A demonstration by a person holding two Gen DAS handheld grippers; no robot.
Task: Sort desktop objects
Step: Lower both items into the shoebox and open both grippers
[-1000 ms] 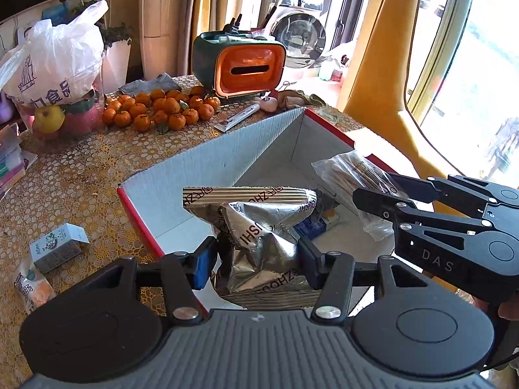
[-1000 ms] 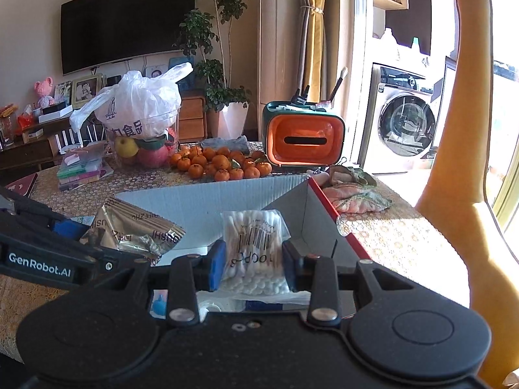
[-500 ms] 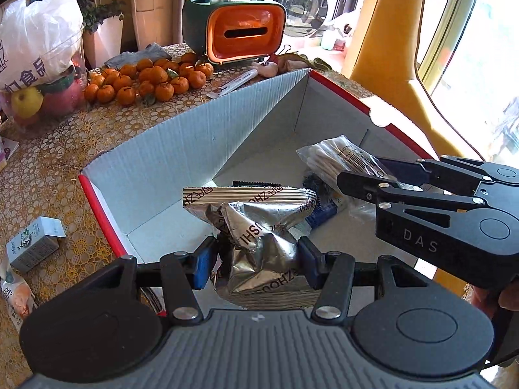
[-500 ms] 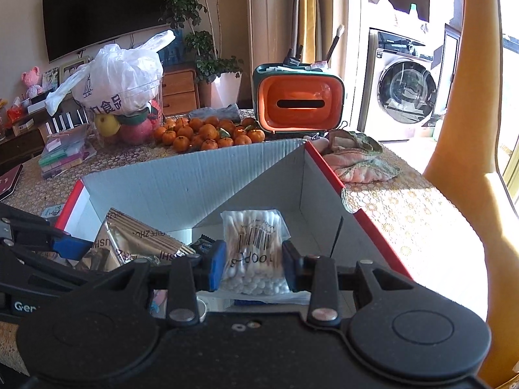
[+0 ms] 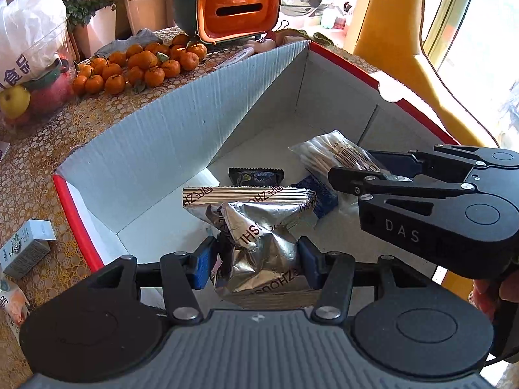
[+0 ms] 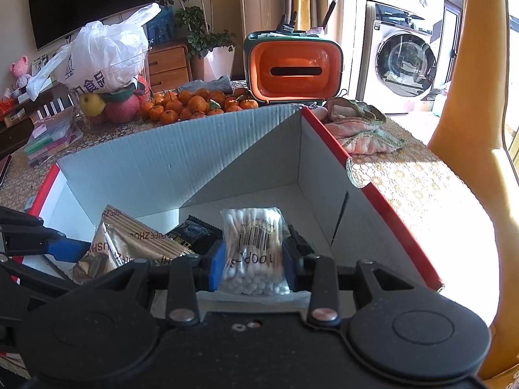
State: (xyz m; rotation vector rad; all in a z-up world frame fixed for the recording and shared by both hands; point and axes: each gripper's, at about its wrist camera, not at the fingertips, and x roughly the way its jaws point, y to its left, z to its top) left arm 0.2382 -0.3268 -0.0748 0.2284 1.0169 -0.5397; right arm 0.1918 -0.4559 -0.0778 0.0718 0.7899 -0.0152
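Foil packet (image 5: 259,236) clamped in left tongs (image 5: 256,261)

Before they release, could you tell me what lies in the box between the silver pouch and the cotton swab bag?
In the left wrist view, a black sachet and a blue packet lie between the silver pouch and the cotton swab bag.

Left claw (image 5: 256,261) clamps a foil packet (image 5: 256,227) above the white box (image 5: 168,136).

Wall-mounted television (image 6: 81,3); wooden drawers (image 6: 167,64), potted plant (image 6: 198,29), washing machine (image 6: 405,61); sunlit lace-patterned tablecloth (image 6: 405,188)
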